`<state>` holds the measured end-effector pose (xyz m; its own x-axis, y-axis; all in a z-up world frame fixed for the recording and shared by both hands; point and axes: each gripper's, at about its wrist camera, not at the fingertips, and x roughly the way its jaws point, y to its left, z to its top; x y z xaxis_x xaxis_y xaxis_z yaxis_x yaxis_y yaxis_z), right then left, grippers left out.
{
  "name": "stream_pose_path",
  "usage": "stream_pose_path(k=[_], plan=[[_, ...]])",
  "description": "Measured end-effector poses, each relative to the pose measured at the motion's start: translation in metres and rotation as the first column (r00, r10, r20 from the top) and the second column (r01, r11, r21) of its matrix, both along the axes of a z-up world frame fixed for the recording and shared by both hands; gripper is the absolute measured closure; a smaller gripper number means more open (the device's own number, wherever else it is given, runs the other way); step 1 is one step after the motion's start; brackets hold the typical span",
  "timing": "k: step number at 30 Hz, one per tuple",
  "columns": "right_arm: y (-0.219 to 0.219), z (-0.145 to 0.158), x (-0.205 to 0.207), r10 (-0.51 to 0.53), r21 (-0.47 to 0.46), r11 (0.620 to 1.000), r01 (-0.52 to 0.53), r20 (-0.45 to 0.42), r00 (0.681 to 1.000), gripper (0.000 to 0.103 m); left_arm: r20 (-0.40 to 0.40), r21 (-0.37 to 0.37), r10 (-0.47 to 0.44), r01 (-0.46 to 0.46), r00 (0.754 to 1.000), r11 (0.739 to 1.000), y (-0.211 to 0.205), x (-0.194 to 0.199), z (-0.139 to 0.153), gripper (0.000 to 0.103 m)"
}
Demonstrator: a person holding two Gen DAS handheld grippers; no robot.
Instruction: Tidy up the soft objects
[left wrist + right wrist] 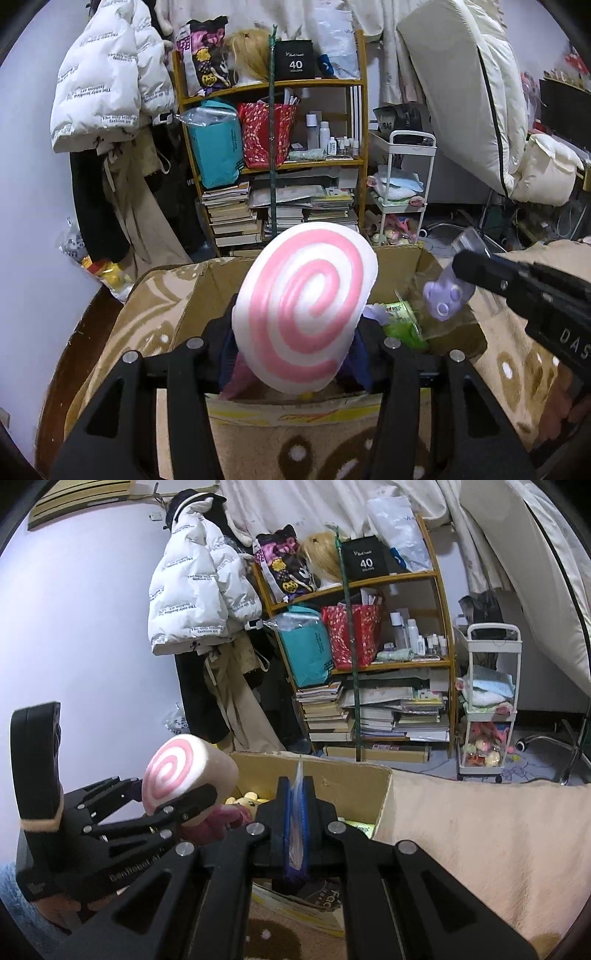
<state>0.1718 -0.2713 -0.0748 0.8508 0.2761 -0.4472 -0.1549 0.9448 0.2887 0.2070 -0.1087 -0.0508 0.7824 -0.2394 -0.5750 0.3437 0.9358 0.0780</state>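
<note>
Left gripper [295, 354]: mine, clenched on the swirl cushion [306, 306], a white round with a pink spiral, its face towards my camera.
Swirl cushion: held between my fingers above the cardboard box [424, 266], over its left half.
Cardboard box: open, standing on the patterned blanket [155, 306]; a green packet [402, 321] and a pink plush [225, 819] lie inside.
Right gripper [295, 827]: mine, pinched tight on a clear plastic bag [297, 812]; a purple toy [443, 299] hangs in it over the box's right side.
Bookshelf [273, 155]: beyond the box, against the wall.
</note>
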Motion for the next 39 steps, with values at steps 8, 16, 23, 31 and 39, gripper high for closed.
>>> stream_pose_path(k=[8,16,23,31,39], plan=[[-0.012,-0.02,0.009,0.04,0.121,0.992,-0.029,-0.089,0.995,0.093,-0.003,-0.055,0.009,-0.009,1.0,0.998,0.009,-0.001,0.001,0.029],[-0.014,-0.017,0.005,0.031,0.109,0.994,-0.019,-0.104,0.994,0.092,0.012,-0.04,0.043,-0.042,0.999,0.998,0.012,-0.009,0.009,0.019],[-0.009,-0.001,-0.015,0.013,0.031,0.999,-0.01,-0.097,0.995,0.056,0.012,-0.042,0.094,-0.094,0.995,0.995,0.03,-0.025,0.019,0.011],[-0.009,0.024,-0.051,-0.036,-0.034,0.999,0.034,-0.054,0.998,0.013,0.024,-0.037,0.135,-0.134,0.991,0.99,0.052,-0.059,0.04,0.01],[-0.01,0.059,-0.097,-0.076,-0.071,0.994,0.078,0.02,0.997,0.0,0.078,-0.031,0.146,-0.144,0.986,0.989,0.068,-0.111,0.062,0.003]])
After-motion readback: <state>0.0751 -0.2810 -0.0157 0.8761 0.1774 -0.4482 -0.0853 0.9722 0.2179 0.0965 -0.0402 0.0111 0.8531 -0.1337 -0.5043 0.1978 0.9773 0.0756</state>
